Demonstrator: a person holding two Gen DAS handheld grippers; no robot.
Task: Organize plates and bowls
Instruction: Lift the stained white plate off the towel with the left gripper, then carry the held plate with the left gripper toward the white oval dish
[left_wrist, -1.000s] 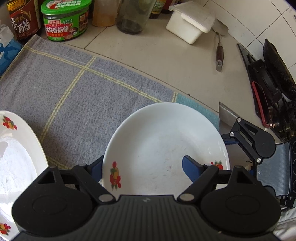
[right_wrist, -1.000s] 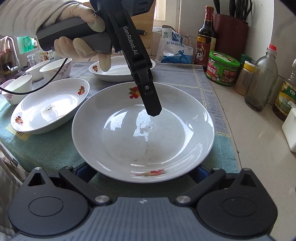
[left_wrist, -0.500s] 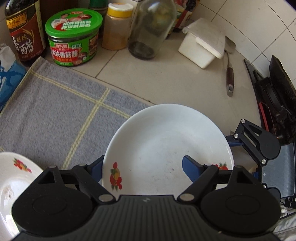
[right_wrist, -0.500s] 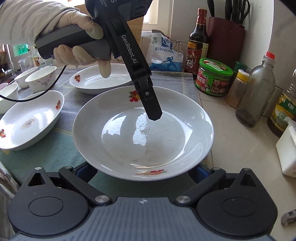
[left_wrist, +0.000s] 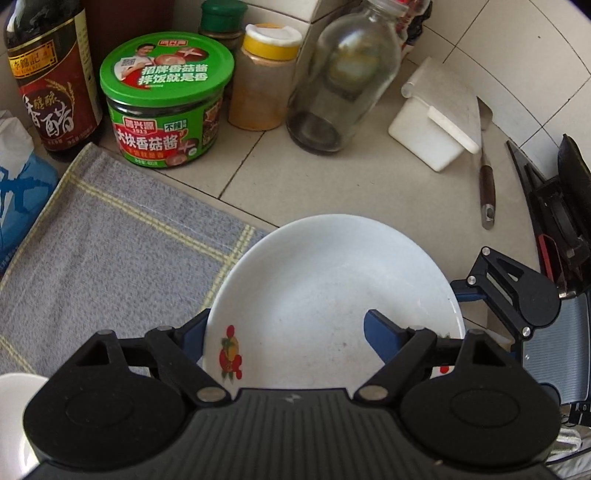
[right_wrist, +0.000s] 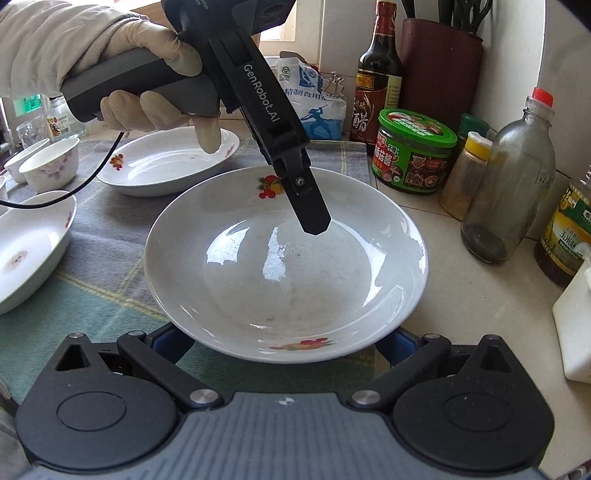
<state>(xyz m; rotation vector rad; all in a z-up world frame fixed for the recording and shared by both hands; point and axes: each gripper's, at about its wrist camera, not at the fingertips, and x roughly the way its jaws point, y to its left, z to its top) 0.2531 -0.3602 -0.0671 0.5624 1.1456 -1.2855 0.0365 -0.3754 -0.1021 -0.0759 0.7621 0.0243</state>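
Pinching the far rim of the white shallow porcelain plate with red fruit decals (right_wrist: 284, 266), the left gripper (left_wrist: 288, 328) has one of its fingers (right_wrist: 310, 210) lying on the inside slope. The other finger is tucked beneath the rim, so the thin wall is clamped between them. A gloved hand (right_wrist: 147, 74) holds this tool steeply nose-down, which looks right for biting onto a low rim from above.

The right gripper (right_wrist: 286, 343) comes in from the opposite side with its blue fingers spread wide. Both pass under the near edge of the plate rather than closing on it. I read this as a cradle: one tool clamps, the other props, so the wide dish stays level and does not swing from a single pinch. Whether those fingers bear weight I cannot tell.

The plate hangs over the edge of the grey checked cloth (left_wrist: 110, 251), partly above the bare tiled table (left_wrist: 314, 184). It is near the green-lidded sauce jar (left_wrist: 166, 99) and the clear glass bottle (left_wrist: 343, 74).

A matching plate (right_wrist: 166, 166) sits behind it on the cloth. Another plate (right_wrist: 29, 251) and small white bowls (right_wrist: 51, 166) lie to the left. Like dishes seem meant to be gathered, and this one is likely bound for a stack or a clear spot.
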